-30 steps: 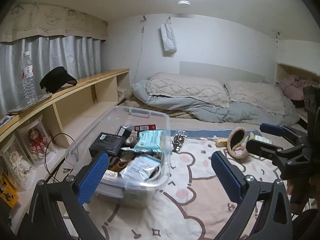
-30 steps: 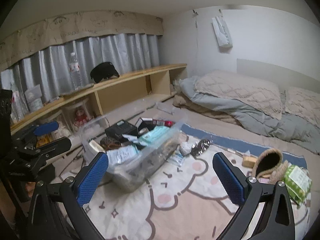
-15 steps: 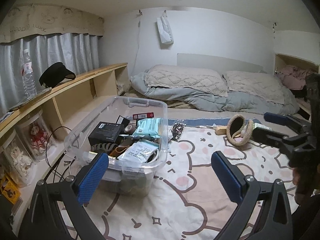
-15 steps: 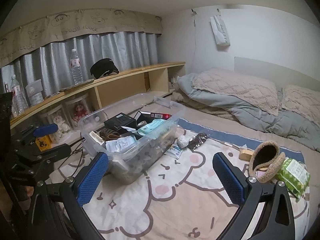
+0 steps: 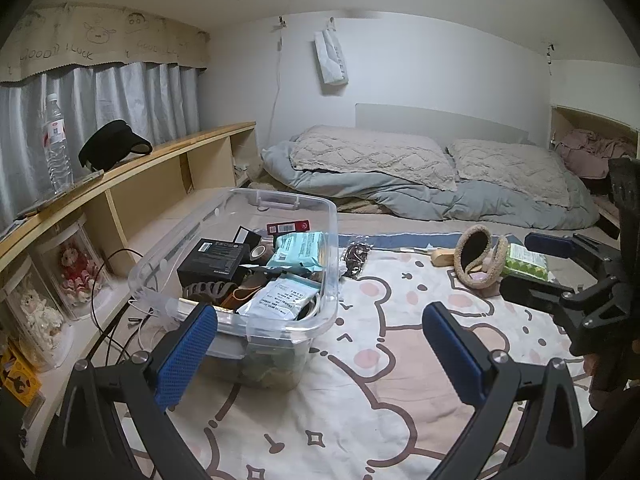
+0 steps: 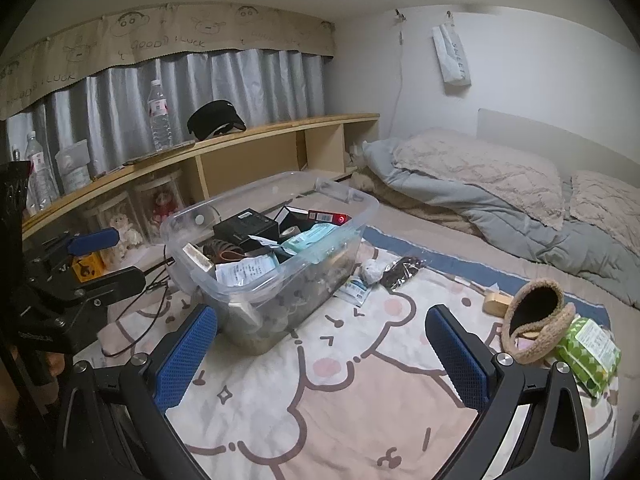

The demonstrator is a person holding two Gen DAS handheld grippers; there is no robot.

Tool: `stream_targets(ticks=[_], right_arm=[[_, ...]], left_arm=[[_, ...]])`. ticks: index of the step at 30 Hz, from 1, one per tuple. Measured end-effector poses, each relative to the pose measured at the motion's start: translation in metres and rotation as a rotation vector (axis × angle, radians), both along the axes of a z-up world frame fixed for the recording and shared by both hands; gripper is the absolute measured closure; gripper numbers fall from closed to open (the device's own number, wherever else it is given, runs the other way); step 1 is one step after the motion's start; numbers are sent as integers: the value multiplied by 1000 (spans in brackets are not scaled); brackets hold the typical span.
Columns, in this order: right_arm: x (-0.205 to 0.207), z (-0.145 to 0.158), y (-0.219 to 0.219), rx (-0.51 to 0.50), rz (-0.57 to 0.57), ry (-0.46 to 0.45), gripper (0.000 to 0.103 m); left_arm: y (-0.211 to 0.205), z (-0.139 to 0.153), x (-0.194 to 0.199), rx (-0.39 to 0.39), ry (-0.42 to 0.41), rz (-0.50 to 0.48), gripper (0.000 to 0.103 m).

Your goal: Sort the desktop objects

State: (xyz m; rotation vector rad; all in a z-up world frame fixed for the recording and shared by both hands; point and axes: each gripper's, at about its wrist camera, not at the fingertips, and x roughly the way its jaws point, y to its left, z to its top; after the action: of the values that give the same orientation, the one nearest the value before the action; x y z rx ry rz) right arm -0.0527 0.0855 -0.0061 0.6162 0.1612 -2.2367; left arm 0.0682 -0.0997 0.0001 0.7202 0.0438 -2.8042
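A clear plastic bin (image 5: 334,264) (image 6: 280,304) stands on the bear-print blanket. It holds a black box, a teal packet, a red box and white packets. To its right, loose on the blanket, lie a dark foil packet (image 5: 356,258) (image 6: 402,270), a wooden block (image 5: 442,258) (image 6: 496,302), a fuzzy beige pouch (image 5: 478,256) (image 6: 536,320) and a green packet (image 5: 526,262) (image 6: 588,348). My left gripper (image 5: 320,354) (image 6: 112,258) is open and empty in front of the bin's near corner. My right gripper (image 6: 320,356) (image 5: 532,268) is open and empty, close to the pouch.
A wooden shelf (image 5: 168,152) runs along the left, with a water bottle (image 5: 56,144), a black visor (image 5: 114,148) and doll jars (image 5: 76,268) beneath. Cables (image 5: 108,312) trail beside the bin. Pillows and a grey duvet (image 5: 400,192) fill the back.
Both views have drawn back and shifted slightly, so the bin sits a little farther off in the right wrist view. Both grippers stay open and empty; no object has moved.
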Motion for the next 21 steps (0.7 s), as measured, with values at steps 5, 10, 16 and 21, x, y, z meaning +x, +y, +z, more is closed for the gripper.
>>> stream_targets(ticks=[5, 10, 16, 21], right_arm=[[0, 2, 0, -2, 0, 0, 0], [0, 3, 1, -4, -3, -3, 0], [0, 3, 0, -5, -5, -8, 0], [0, 3, 1, -4, -6, -11, 0]], left_arm=[[0, 1, 1, -2, -4, -4, 0], [1, 1, 1, -7, -6, -5, 0], [2, 0, -1, -19, -13, -9, 0], [2, 0, -1, -18, -12, -12, 0]])
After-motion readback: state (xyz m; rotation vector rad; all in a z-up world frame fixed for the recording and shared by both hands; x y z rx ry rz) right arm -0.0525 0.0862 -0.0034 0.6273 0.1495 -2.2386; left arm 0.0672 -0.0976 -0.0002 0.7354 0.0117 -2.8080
